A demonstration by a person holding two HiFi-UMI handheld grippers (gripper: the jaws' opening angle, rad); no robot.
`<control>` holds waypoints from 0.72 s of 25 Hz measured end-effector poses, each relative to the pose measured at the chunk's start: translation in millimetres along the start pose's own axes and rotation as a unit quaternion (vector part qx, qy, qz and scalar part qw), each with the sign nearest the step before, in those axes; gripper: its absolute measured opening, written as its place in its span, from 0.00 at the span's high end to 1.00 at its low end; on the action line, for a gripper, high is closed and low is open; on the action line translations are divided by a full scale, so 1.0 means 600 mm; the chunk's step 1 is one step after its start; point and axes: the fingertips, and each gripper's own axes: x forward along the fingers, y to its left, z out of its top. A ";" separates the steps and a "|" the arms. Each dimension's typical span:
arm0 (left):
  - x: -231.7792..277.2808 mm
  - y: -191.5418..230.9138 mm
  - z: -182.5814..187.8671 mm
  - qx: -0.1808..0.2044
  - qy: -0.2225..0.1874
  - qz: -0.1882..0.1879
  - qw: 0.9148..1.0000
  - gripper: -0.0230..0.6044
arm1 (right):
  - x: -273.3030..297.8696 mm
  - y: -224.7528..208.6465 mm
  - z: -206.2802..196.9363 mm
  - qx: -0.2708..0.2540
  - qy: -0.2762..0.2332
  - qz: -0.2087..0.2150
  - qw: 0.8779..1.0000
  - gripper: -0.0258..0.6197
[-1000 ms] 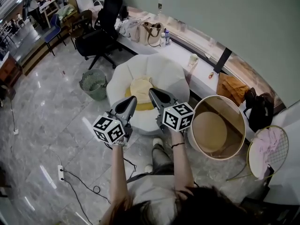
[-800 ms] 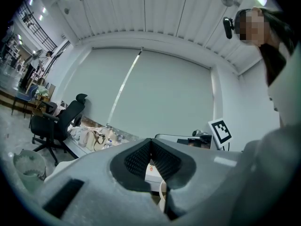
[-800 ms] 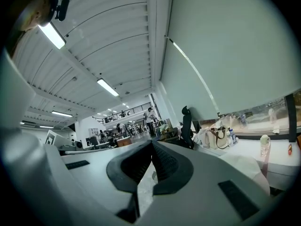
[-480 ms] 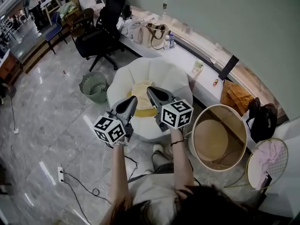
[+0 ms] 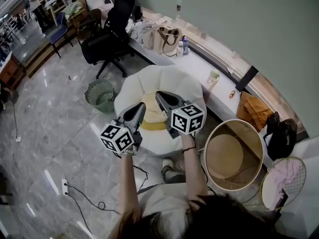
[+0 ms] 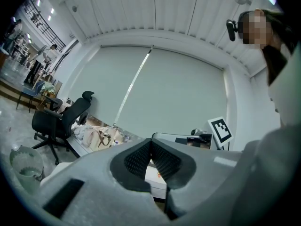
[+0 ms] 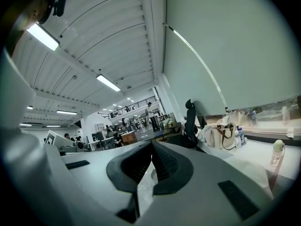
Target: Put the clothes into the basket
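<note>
Cream and yellow clothes (image 5: 151, 114) lie piled on a white, round, petal-shaped seat (image 5: 184, 83) in the head view. A big round tan basket (image 5: 212, 133) stands on the floor to the right of the seat, with nothing in it. My left gripper (image 5: 141, 106) (image 6: 151, 143) is held level over the seat's near edge, just left of the pile, shut and holding nothing. My right gripper (image 5: 158, 94) (image 7: 151, 144) reaches over the pile's right side, its pads also pressed together with nothing between them. Neither gripper view shows the clothes.
A green wire wastebasket (image 5: 99, 94) stands left of the seat, and a black office chair (image 5: 108, 33) behind it. The white counter (image 5: 199, 66) carries bags (image 5: 167, 38) and a cup (image 5: 214, 75). A round wire rack (image 5: 283, 176) holding pink cloth is at the far right. Cables (image 5: 79, 185) cross the floor.
Both grippers have moved forward together and now reach over the seat and the clothes pile. Seat and basket have come nearer in the head view. Both stay shut.
</note>
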 end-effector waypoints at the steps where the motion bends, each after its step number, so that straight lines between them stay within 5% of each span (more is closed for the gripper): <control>1: 0.008 0.004 0.000 -0.001 -0.001 0.001 1.000 0.95 | 0.006 -0.007 0.001 -0.002 0.003 0.002 1.000 0.95; 18: 0.105 0.063 -0.019 -0.022 0.014 0.035 0.999 0.95 | 0.059 -0.123 -0.009 0.017 0.042 0.011 0.999 0.95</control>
